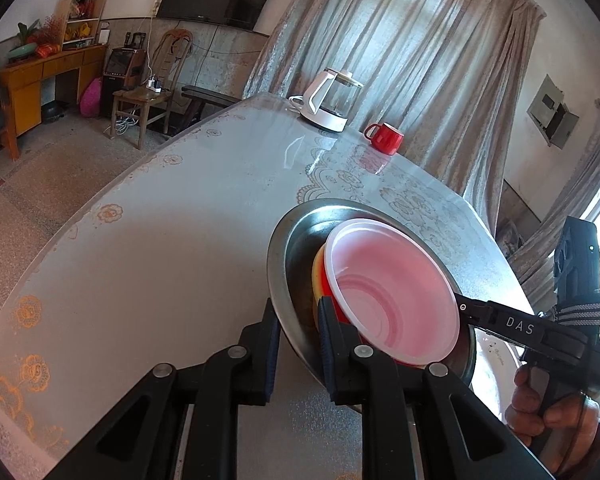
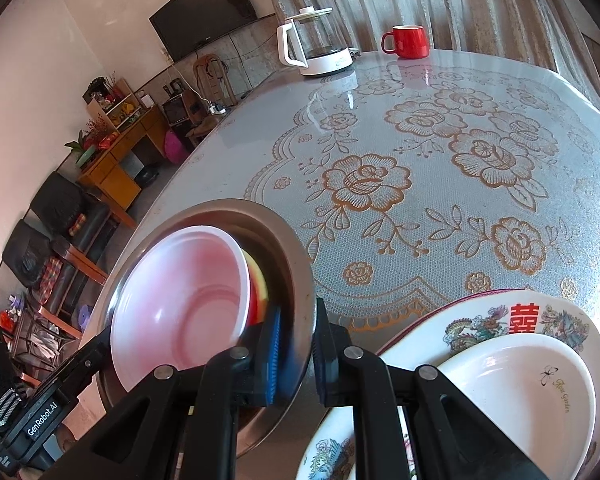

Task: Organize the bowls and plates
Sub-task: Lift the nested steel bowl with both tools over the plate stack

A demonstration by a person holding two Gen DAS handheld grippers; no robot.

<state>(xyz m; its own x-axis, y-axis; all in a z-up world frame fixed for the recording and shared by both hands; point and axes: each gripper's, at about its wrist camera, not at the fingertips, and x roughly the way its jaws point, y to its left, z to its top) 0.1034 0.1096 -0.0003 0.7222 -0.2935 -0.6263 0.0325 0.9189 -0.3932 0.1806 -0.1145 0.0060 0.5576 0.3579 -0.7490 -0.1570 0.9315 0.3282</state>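
Note:
A steel basin hangs tilted above the table, held from both sides. Inside it lies a red plastic bowl with a pale pink inside, nested on a yellow bowl. My left gripper is shut on the basin's near rim. My right gripper grips the opposite rim. In the right wrist view, the right gripper pinches the steel basin at its rim, with the red bowl and yellow bowl just left of it. The left gripper shows at lower left.
A stack with a decorated plate and a white bowl sits at the table's near right. A glass kettle and a red mug stand at the far edge by the curtain. The floral tablecloth covers the table.

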